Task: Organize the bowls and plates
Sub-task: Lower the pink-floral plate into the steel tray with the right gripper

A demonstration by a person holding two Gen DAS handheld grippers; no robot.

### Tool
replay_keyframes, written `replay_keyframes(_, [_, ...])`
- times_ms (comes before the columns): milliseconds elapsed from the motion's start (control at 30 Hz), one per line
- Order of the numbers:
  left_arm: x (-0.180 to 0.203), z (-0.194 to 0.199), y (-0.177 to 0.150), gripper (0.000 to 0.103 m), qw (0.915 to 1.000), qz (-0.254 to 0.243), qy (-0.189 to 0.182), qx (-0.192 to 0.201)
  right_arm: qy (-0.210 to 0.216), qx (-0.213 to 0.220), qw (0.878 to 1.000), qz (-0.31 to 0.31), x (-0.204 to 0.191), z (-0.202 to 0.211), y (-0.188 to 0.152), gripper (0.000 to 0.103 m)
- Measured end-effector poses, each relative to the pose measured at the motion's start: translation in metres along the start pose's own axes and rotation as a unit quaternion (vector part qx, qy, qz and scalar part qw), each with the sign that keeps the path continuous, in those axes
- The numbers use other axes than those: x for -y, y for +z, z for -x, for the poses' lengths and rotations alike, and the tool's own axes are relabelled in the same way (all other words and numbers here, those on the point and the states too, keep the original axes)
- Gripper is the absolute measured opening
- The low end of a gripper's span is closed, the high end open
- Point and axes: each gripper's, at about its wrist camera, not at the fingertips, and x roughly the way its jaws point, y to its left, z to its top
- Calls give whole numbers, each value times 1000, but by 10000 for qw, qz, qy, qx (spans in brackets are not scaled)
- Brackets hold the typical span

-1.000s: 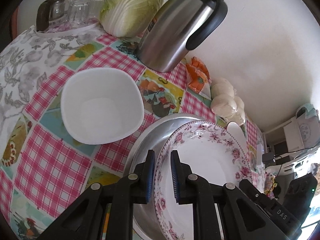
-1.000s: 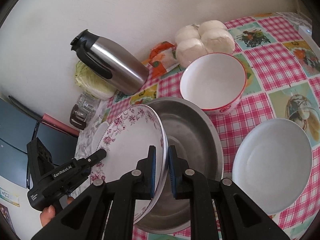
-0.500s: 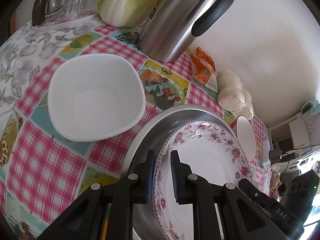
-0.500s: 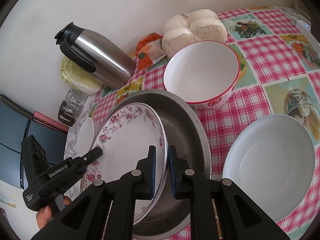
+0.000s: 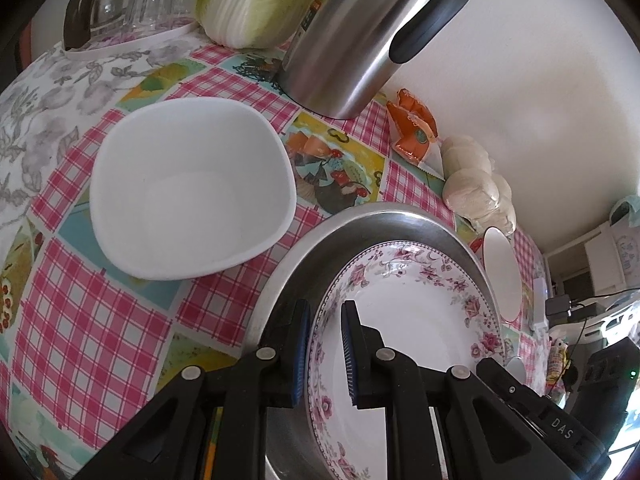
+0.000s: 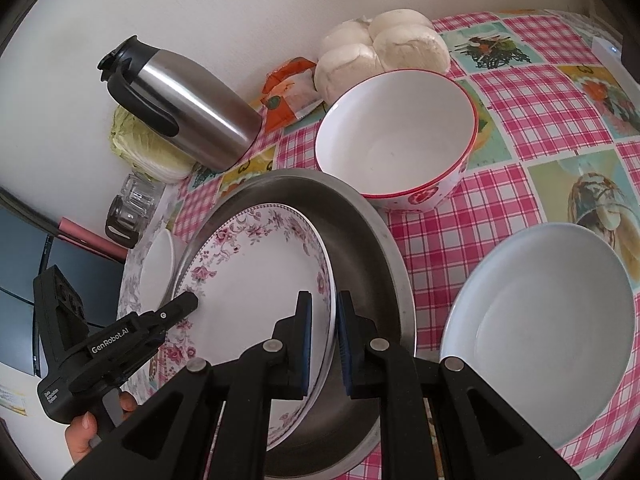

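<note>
A floral-rimmed plate [image 5: 408,312] hangs tilted inside a wide steel basin [image 5: 360,220]. My left gripper [image 5: 325,312] is shut on the plate's near rim. From the opposite side, my right gripper [image 6: 322,304] is shut on the same plate [image 6: 256,272], over the basin [image 6: 360,240]. A white square bowl [image 5: 188,196] sits on the checked cloth left of the basin. A red-rimmed bowl [image 6: 392,132] stands behind the basin, and a pale round dish [image 6: 540,328] lies to its right. The left gripper [image 6: 188,304] also shows in the right wrist view, held by a hand.
A steel thermos jug [image 5: 360,40] stands at the back by the wall, beside a cabbage [image 5: 260,0] and a tray of glasses [image 5: 132,0]. An orange packet [image 5: 412,128] and bagged white buns [image 6: 384,52] lie along the wall behind the basin.
The floral plate has come down a little into the steel basin. Both grippers stay shut on its rim, and the left one has sunk toward the table.
</note>
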Motion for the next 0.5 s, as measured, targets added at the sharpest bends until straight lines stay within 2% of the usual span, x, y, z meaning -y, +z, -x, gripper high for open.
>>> replay_keyframes(500, [0, -4, -1, 17, 9999, -49, 92, -33, -163, -130, 9998, 40, 0, -8, 0, 14])
